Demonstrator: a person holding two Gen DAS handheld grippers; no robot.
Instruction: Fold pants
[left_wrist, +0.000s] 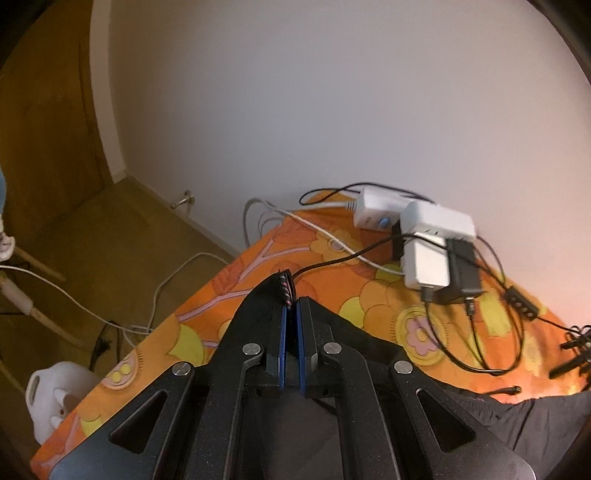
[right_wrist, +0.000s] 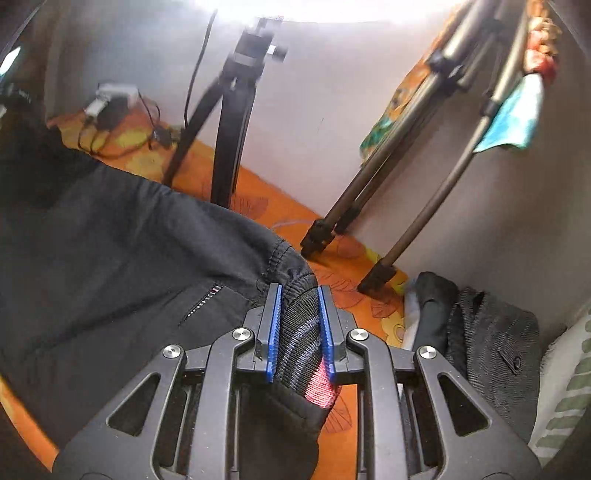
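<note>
Black pants (right_wrist: 110, 251) lie on a bed with an orange flowered sheet (right_wrist: 266, 206). My right gripper (right_wrist: 298, 295) is shut on the ribbed waistband (right_wrist: 301, 332) of the pants, which bunches between the blue pads; a pink stripe shows on the band. My left gripper (left_wrist: 293, 306) is shut on another striped edge of the pants (left_wrist: 258, 306), held above the sheet (left_wrist: 332, 288). Black cloth also shows low right in the left wrist view (left_wrist: 535, 417).
White power strips and chargers (left_wrist: 424, 243) with black cables lie on the sheet by the wall. Tripod legs (right_wrist: 229, 140) (right_wrist: 369, 206) stand on the bed. Dark clothes (right_wrist: 491, 339) are piled at right. The floor (left_wrist: 110, 236) with cables and a white object (left_wrist: 55, 391) lies left.
</note>
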